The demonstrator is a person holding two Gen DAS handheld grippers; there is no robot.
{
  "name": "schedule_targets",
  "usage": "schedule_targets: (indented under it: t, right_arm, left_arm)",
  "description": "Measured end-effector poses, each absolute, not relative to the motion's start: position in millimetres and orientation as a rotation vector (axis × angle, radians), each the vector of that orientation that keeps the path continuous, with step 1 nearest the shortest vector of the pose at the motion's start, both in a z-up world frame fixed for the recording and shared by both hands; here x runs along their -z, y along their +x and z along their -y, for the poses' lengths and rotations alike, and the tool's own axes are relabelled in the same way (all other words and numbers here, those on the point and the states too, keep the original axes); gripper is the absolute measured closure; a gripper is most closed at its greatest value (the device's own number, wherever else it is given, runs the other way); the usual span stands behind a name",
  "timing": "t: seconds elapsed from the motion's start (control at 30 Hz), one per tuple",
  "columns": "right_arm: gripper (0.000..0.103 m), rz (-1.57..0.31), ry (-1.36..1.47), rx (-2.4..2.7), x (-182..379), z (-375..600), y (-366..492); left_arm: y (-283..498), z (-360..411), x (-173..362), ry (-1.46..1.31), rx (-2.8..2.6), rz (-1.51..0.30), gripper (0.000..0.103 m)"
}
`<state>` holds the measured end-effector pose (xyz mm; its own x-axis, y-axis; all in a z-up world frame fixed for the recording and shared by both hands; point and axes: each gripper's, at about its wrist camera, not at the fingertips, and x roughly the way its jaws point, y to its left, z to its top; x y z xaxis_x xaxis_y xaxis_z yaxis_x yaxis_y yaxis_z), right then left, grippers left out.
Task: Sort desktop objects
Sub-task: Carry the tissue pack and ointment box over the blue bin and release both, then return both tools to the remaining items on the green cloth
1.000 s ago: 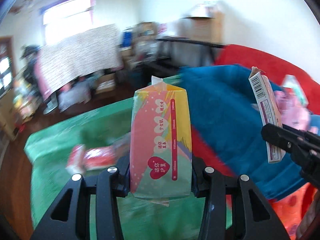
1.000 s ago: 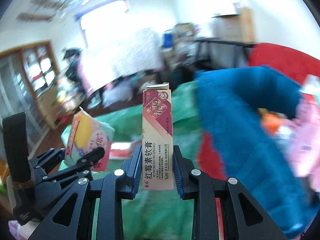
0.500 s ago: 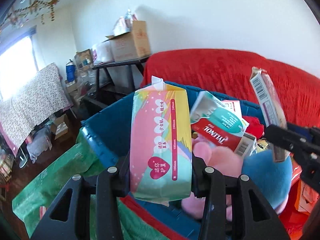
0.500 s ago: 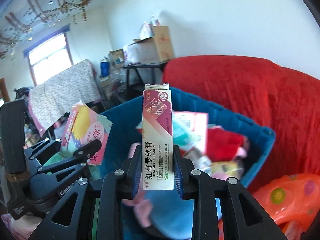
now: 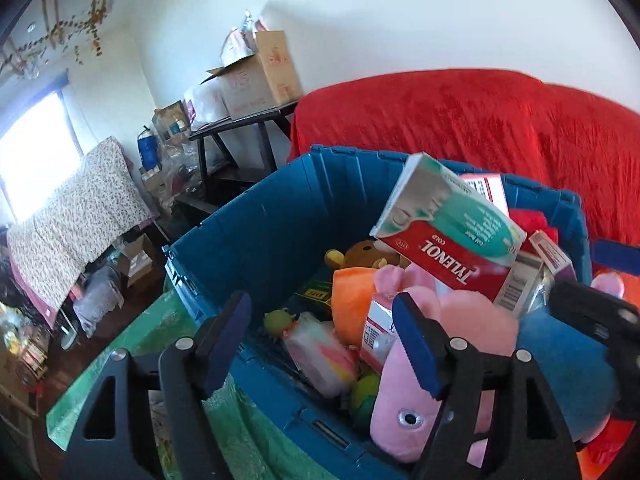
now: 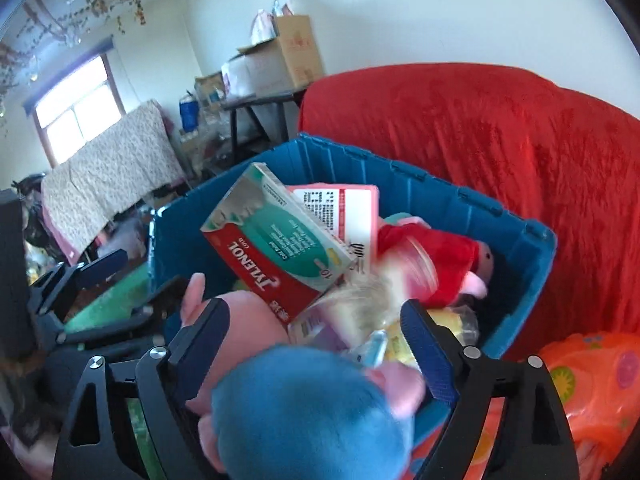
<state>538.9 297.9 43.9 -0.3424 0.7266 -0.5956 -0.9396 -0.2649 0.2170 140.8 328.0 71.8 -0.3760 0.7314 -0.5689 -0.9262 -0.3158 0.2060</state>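
Blue plastic walls of the storage bin point(image 5: 256, 216) now fill both wrist views, where a second ago both cameras faced the green-covered table. The left gripper point(image 5: 320, 340) has just been opening and stands wide with nothing between its pads; the pastel pad packet point(image 5: 320, 356) it carried half a second ago lies inside the bin, low against the near wall beside a pink plush pig point(image 5: 424, 392). The right gripper point(image 6: 316, 336) has likewise just been opening and holds nothing; the ointment carton it carried is gone from its jaws (a blurred pale streak point(image 6: 384, 292) in the bin may be that carton, but this cannot be confirmed). Judged from this, one deposit per hand is complete. The bin sits beside a red-draped sofa point(image 6: 500, 140) and is crowded: a Tylenol box point(image 6: 276, 256) leans tilted over the plush toys.
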Motion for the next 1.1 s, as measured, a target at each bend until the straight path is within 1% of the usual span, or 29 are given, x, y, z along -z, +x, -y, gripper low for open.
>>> schedule_targets:
  t: [0.03, 0.23, 0.3, 0.33, 0.37, 0.43, 0.6, 0.77, 0.8, 0.9, 0.97, 1.03, 1.1]
  right_arm:
    - [0.007, -0.639, -0.456, -1.836, -46.0, -289.7, 544.6]
    - [0.008, -0.63, -0.568, -1.854, -39.3, -252.0, 563.9]
    - [0.021, -0.627, -0.625, -1.854, -36.3, -238.6, 562.5]
    - [0.036, -0.638, -0.653, -1.85, -33.1, -235.2, 560.6]
    - [0.042, -0.666, -0.668, -1.863, -29.4, -234.3, 558.8]
    - [0.046, -0.7, -0.682, -1.889, -24.1, -240.6, 549.6]
    - [0.046, -0.722, -0.67, -1.888, -13.1, -300.2, 516.9]
    - [0.046, -0.791, -0.713, -1.883, -3.5, -353.0, 482.1]
    - [0.046, -0.77, -0.728, -1.884, -3.5, -353.5, 474.7]
    - [0.039, -0.694, -0.729, -1.875, -11.3, -337.6, 464.5]
    - [0.017, -0.695, -0.695, -1.897, -18.0, -321.4, 467.1]
    - [0.01, -0.668, -0.663, -1.918, -25.8, -302.8, 469.3]
    - [0.006, -0.633, -0.637, -1.936, -34.2, -283.8, 469.8]
  left_arm:
    - [139.3, -326.9, -73.1, -0.459, -1.885, -0.602, 0.03]
    - [133.3, -305.8, -69.3, -0.475, -1.897, -0.582, 0.03]
    - [129.3, -300.6, -66.2, -0.493, -1.892, -0.573, 0.03]
    - [127.2, -298.0, -65.1, -0.502, -1.891, -0.565, 0.03]
    - [125.7, -296.3, -63.3, -0.511, -1.889, -0.561, 0.03]
    - [121.8, -293.8, -60.9, -0.534, -1.886, -0.553, 0.03]
    - [106.4, -276.6, -59.3, -0.568, -1.901, -0.536, 0.03]
    - [89.6, -255.0, -57.8, -0.598, -1.922, -0.517, 0.03]
    - [86.6, -250.2, -57.6, -0.599, -1.927, -0.518, 0.03]
    - [77.4, -235.7, -57.2, -0.607, -1.94, -0.5, 0.03]
    - [71.7, -227.7, -57.2, -0.62, -1.942, -0.478, 0.03]
    - [67.2, -218.0, -57.0, -0.626, -1.949, -0.456, 0.03]
    - [63.3, -206.5, -56.6, -0.627, -1.957, -0.44, 0.03]
